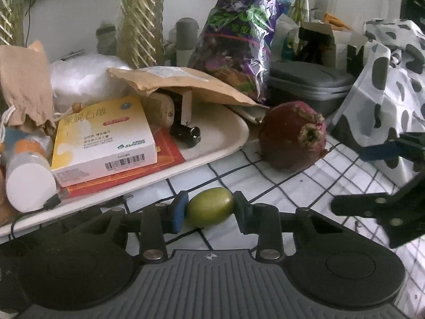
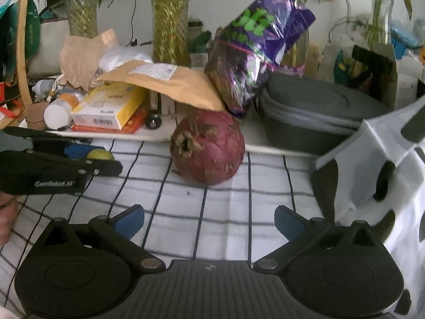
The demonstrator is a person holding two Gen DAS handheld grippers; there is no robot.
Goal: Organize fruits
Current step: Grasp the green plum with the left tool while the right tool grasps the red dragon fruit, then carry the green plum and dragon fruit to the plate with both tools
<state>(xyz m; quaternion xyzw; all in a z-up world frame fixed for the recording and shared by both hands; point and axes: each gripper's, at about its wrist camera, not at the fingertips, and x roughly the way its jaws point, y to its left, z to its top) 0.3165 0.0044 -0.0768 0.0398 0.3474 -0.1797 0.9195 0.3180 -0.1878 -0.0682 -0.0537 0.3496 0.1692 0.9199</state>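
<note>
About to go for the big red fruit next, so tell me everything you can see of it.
The red fruit is round, dark red-purple, with a rough, scuffed skin and a dry, ragged brown crown that faces sideways, so it lies on its side. It rests on the checked cloth close to the tray's edge. No hand-held gripper touches it; the right one is open, facing it.

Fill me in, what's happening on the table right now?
The left gripper is shut on a small green fruit, just above the checked tablecloth. The right gripper is open and holds nothing; it points toward the big red fruit, which sits on the cloth untouched. A spotted white basket stands on the right. The tray behind is piled with boxes and bags.
</note>
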